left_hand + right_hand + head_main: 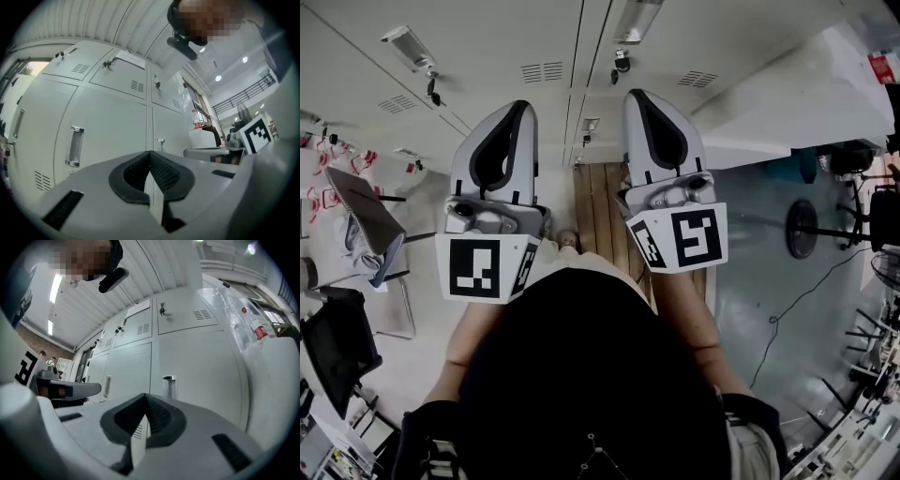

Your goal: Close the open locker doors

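Grey floor (pixel 759 272), black cable (pixel 772 322) trailing across it. Wooden slats (pixel 600 202) at middle. Stand fan (pixel 802 228) to the right, open laptop (pixel 361 211) to the left. Ribbed white ceiling (pixel 154 268), strip light (pixel 55 287) lit. Brick wall (pixel 37 341) far off.

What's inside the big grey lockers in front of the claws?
You can't see inside: the locker doors in view look closed and cover everything behind them. Only the outsides show: handles, vent slits and locks.
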The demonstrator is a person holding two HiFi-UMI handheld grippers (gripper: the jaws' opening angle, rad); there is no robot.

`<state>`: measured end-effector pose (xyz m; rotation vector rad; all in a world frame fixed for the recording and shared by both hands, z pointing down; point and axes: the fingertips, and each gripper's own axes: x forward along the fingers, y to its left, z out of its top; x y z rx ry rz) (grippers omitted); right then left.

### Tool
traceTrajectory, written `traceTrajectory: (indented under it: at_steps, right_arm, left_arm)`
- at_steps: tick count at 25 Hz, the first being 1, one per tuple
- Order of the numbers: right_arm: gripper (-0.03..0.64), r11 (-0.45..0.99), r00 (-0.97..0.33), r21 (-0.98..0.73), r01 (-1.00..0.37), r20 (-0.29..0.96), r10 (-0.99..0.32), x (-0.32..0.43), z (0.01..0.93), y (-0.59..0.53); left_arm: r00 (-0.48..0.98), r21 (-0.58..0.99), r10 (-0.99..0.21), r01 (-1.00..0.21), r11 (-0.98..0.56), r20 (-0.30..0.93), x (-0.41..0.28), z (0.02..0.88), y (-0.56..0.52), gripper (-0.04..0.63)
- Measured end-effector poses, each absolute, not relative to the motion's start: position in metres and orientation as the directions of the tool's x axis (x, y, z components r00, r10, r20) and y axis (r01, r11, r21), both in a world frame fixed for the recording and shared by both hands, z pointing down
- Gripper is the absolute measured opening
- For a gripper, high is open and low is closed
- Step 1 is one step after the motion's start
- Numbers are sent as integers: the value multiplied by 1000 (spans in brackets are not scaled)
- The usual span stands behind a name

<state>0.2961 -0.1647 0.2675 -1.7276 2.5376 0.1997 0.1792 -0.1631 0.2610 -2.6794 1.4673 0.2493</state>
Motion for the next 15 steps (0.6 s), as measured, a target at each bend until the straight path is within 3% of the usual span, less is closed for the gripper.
traceTrajectory:
  at_steps: [15]
  right_arm:
    - [0, 393, -411, 156, -906, -109, -905, 231, 288, -93]
  left_arm:
    - [387, -92, -914, -921, -378, -120, 77, 285, -90, 3]
